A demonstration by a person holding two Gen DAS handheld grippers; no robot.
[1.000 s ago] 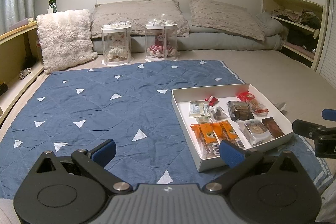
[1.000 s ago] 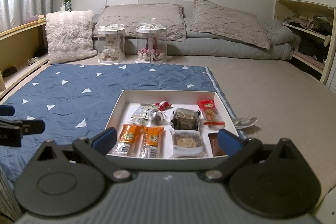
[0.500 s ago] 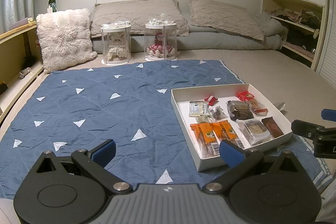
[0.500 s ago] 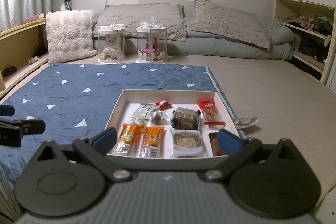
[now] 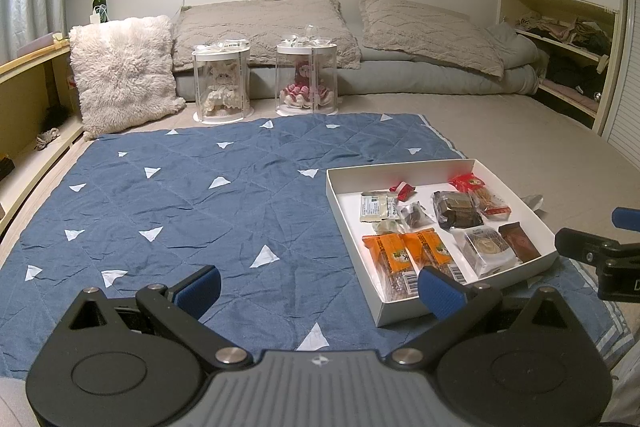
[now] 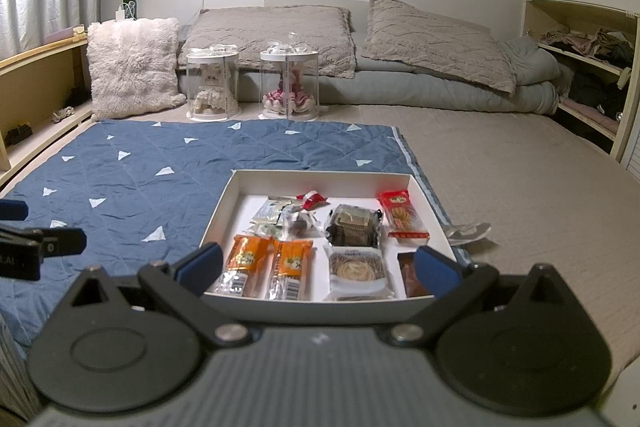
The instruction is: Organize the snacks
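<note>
A white shallow box [image 6: 224, 203] lies on a blue quilted mat [image 6: 140, 163]; it also shows in the left wrist view [image 5: 334, 195]. In it lie two orange bars [image 6: 266, 267], a round cookie pack [image 6: 356, 271], a dark cake pack [image 6: 352, 227], a red biscuit pack [image 6: 402, 215], a brown bar [image 6: 412, 273] and small wrapped sweets [image 6: 314, 201]. My right gripper [image 6: 318, 267] is open and empty, just short of the box's near wall. My left gripper [image 5: 320, 291] is open and empty over the mat, left of the box.
Two clear round cases with dolls [image 6: 214, 87] [image 6: 290, 85] stand at the mat's far edge. A fluffy white cushion [image 6: 134, 65] leans at the left. Grey pillows and bedding [image 6: 400, 47] lie behind. A crumpled wrapper [image 6: 468, 231] lies right of the box. Shelves [image 6: 588, 67] run along the right.
</note>
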